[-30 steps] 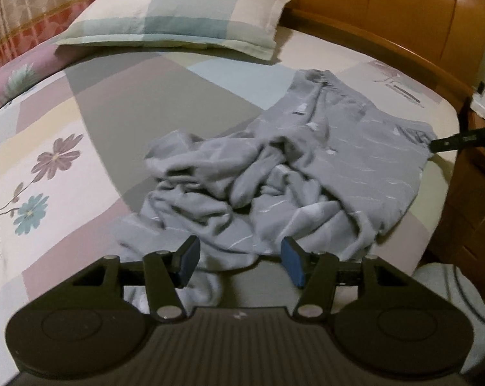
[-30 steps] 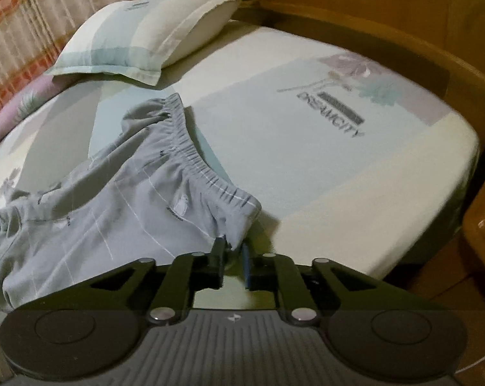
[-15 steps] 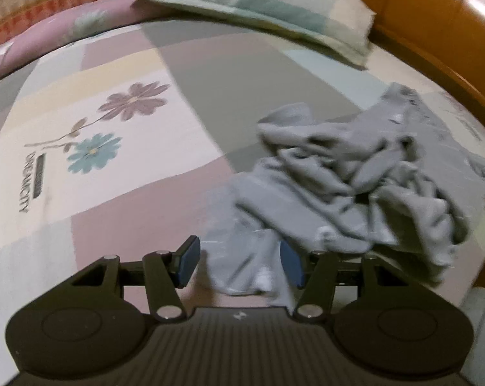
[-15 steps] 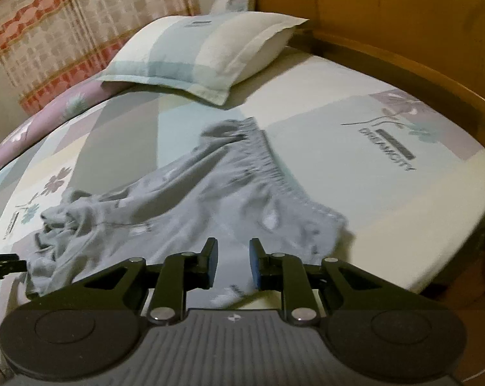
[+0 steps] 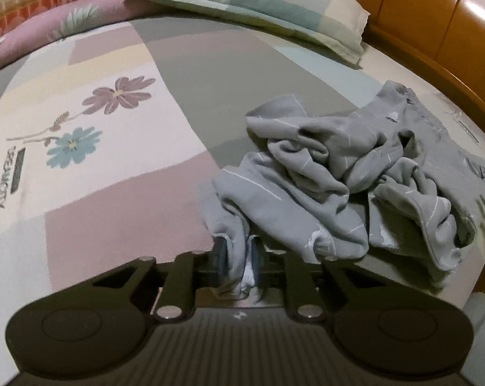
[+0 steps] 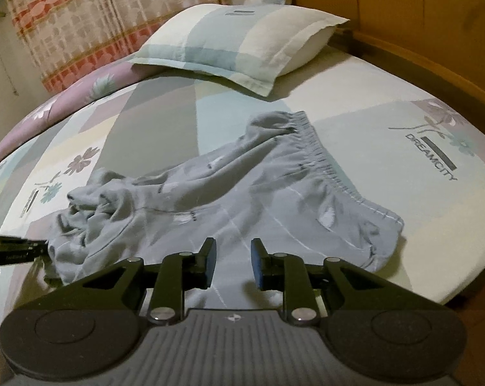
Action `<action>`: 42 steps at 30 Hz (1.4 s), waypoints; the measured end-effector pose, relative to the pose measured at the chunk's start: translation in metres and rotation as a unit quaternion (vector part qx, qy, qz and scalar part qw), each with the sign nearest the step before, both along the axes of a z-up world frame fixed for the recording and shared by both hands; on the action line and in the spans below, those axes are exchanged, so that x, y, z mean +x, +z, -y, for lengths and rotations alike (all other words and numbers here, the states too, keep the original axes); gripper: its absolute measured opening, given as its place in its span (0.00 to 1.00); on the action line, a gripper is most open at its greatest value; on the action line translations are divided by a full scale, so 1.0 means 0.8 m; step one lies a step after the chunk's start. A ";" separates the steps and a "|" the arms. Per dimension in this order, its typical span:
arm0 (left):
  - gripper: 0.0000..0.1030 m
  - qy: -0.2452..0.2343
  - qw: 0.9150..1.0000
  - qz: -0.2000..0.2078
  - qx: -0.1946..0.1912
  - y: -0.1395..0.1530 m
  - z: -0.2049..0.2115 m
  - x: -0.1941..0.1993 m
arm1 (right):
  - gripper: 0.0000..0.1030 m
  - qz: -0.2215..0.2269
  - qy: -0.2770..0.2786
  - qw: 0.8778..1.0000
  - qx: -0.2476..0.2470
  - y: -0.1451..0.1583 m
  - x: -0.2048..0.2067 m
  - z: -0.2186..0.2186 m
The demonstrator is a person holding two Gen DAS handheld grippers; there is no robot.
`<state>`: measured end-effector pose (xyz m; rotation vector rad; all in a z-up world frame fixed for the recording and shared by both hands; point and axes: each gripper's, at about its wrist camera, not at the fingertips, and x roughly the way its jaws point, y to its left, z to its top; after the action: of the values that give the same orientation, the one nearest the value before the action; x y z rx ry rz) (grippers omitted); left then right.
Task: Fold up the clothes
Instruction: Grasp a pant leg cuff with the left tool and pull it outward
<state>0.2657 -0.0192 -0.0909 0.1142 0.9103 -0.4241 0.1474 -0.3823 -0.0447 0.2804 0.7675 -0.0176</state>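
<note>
Gripper, left: left gripper (image 5: pixel 237 259) is pinching a bunched hem end of the grey trousers (image 5: pixel 335 173), the cloth wedged between its blue pads; I judge it takes this end so the heap can be drawn out flat.
Gripper, right: right gripper (image 6: pixel 232 262) stands spread, nothing between its pads, hovering just over the trousers' flatter half near the waistband; whether it has let go or is about to take hold cannot be told.
Bed: bed (image 5: pixel 113 173) with its patchwork flowered sheet stretches ahead of both grippers and carries everything.
Trousers: grey trousers lie unfolded, ahead of and to the right of the left gripper as a crumpled mound of legs; seen from the right gripper they spread ahead and left, smoother toward the waist.
Pillow: pillow (image 6: pixel 239 41) sits far ahead of the right gripper, well apart from the garment, out of the working space.
Waistband: elastic waistband (image 6: pixel 326 164) runs ahead and right of the right gripper, a firm edge to grip.
Stage: crumpled legs suggest straightening, not folding proper.
</note>
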 end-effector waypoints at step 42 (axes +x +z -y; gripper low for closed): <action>0.09 0.187 0.970 0.035 0.151 0.064 -0.212 0.160 | 0.30 -0.003 0.025 0.999 -0.030 0.018 0.023 -0.045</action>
<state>0.3934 0.1507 -0.0395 0.2300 0.8978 0.0711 0.1659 -0.3461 -0.0305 0.2044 0.7790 0.0052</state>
